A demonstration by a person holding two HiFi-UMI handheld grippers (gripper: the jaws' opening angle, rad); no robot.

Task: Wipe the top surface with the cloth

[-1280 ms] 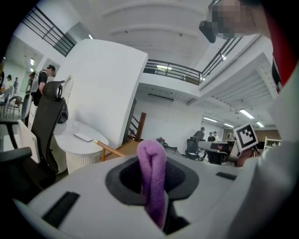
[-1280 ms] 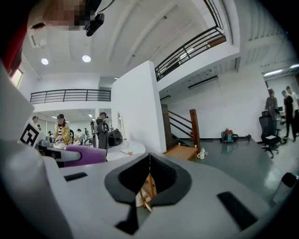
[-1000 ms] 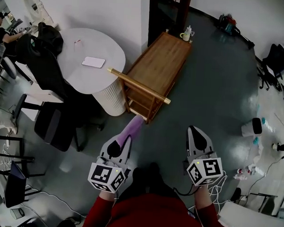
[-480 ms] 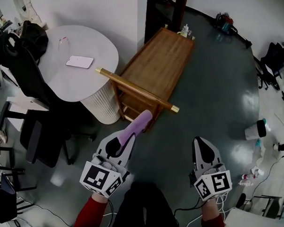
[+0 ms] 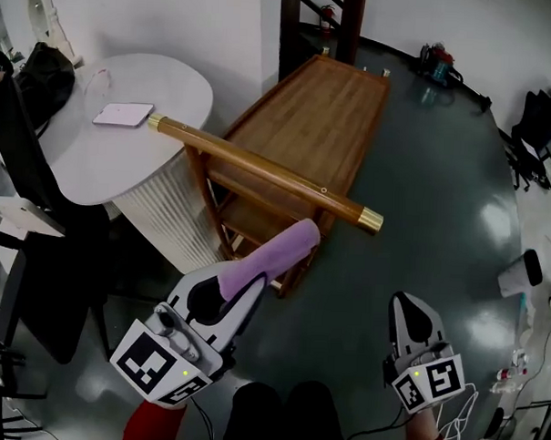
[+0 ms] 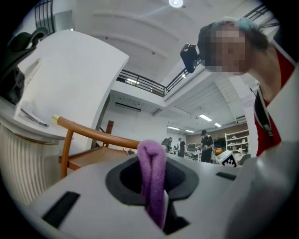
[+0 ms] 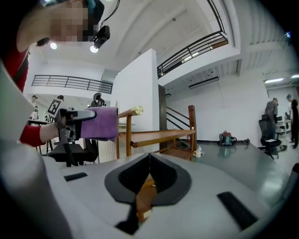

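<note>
A wooden cart with a flat top (image 5: 303,115) and a round handle bar (image 5: 259,168) stands ahead of me. My left gripper (image 5: 254,285) is shut on a purple cloth (image 5: 281,251) that sticks out past its tips. The cloth hangs just below and short of the handle bar, apart from the top. In the left gripper view the cloth (image 6: 152,177) is pinched between the jaws, with the cart top (image 6: 96,155) beyond. My right gripper (image 5: 408,301) is lower right over the floor, shut and empty. The right gripper view shows the cloth (image 7: 99,123) beside the cart top (image 7: 159,136).
A round white table (image 5: 96,152) with a phone (image 5: 123,114) and a black bag (image 5: 43,69) touches the cart's left side. Black chairs (image 5: 36,286) stand at the left. A wooden staircase (image 5: 316,16) is behind the cart. White bottles (image 5: 519,273) and cables lie at right.
I have come closer to the cart. The left gripper with the cloth has risen and moved forward towards the handle bar. The right gripper has stayed low and shut.
</note>
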